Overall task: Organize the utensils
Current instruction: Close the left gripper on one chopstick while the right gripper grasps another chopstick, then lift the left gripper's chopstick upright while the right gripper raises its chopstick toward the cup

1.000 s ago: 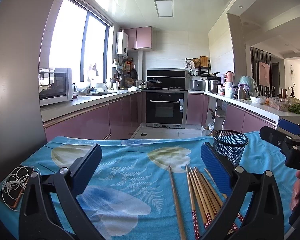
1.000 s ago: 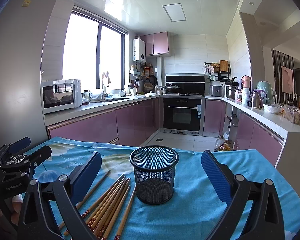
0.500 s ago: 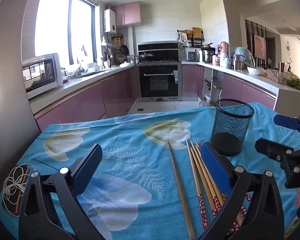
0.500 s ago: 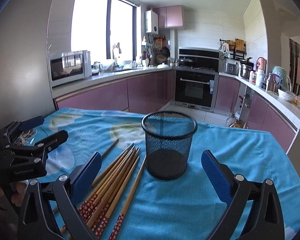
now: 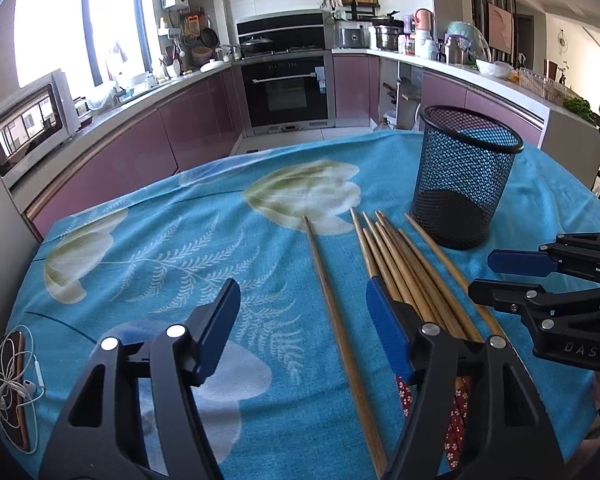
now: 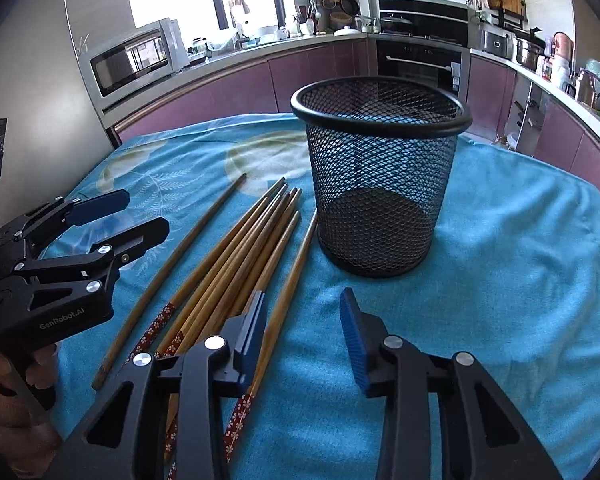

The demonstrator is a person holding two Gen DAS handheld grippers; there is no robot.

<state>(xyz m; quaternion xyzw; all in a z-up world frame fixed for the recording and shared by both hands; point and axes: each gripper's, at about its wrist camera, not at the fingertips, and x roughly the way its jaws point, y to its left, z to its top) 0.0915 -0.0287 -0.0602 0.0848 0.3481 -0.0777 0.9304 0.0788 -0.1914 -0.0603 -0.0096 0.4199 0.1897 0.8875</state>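
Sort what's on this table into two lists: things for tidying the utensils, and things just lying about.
For the job:
- chopsticks, loose on the cloth
- mesh cup, upright and empty

Lying about:
- earphones, at the table's left edge
- phone, under the earphones
- tablecloth

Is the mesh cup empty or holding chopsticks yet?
Empty. The mesh cup stands upright with its bottom bare; all the chopsticks lie beside it on the cloth.

Blue floral tablecloth [image 5: 172, 248] — chopsticks [image 5: 404, 272], mesh cup [image 5: 464, 184], earphones [image 5: 12, 380]
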